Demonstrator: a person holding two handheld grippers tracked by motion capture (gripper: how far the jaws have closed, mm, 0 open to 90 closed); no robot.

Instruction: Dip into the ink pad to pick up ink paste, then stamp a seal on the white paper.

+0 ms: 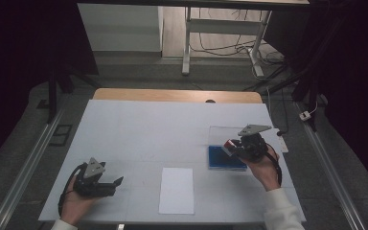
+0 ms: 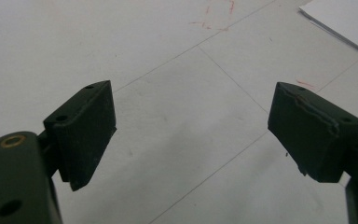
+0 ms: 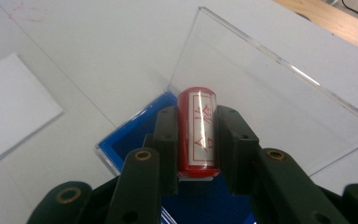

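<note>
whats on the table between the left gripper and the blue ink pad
A white paper sheet lies between the left gripper and blue ink pad, seen in the high view.

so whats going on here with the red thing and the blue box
A person works at a white table with a gripper in each hand. The right gripper is shut on a red stamp with red characters on its white label, and holds it above a blue ink pad whose clear lid stands open. The left gripper is open with nothing between its jaws, low over the table at the near left. A white sheet of paper lies between the two hands.
</note>
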